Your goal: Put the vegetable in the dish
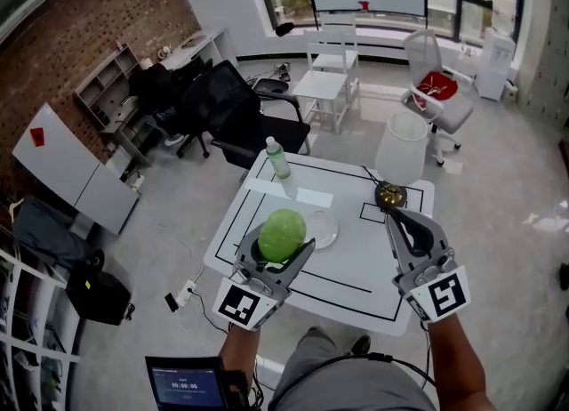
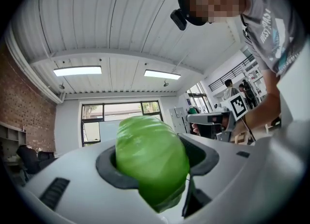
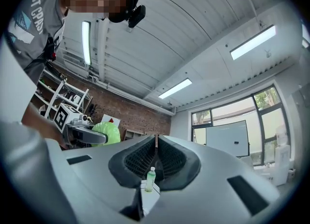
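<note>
- Cabbage [image 2: 152, 160] sits clamped between the left gripper's [image 1: 283, 247] jaws, over the left half of the table [image 1: 356, 267] in the head view.
- It is oval in the left gripper view, with the long axis upright and the lower end tipped slightly right. From above it looks nearly round.
- Dish [image 1: 322, 228] lies on the table, just right of the cabbage.
- Right gripper [image 1: 393, 215] has its jaws together and holds nothing.

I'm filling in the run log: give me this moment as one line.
left tool: shut on green cabbage | right tool: shut, empty | clear dish: green cabbage not in it
</note>
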